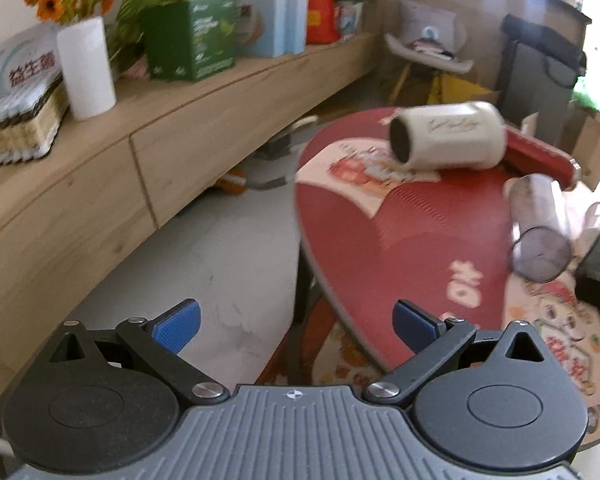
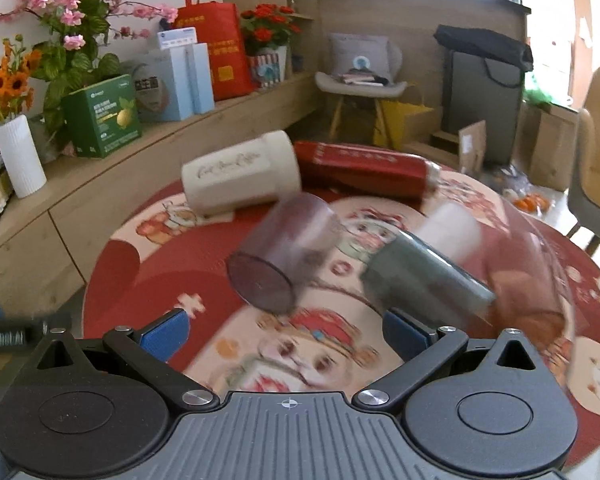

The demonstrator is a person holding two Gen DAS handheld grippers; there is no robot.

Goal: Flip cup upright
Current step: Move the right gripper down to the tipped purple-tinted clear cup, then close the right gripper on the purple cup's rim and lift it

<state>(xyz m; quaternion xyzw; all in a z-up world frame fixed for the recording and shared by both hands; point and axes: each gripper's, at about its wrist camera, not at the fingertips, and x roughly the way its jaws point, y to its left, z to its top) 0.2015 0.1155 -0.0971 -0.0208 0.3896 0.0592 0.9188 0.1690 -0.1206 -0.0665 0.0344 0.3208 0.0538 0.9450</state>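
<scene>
Cups lie tipped on the round red table (image 2: 112,276). Smoky translucent cup (image 2: 284,252) on its side at frame centre — long axis running lower left to upper right. Sits ahead of the right gripper (image 2: 284,336), above the gap, untouched; jaws wide, holding nothing. Dark green cup (image 2: 424,276) lies just right of it. Left gripper (image 1: 296,326) — jaws wide, over the table edge, smoky cup (image 1: 540,228) at centre right.
</scene>
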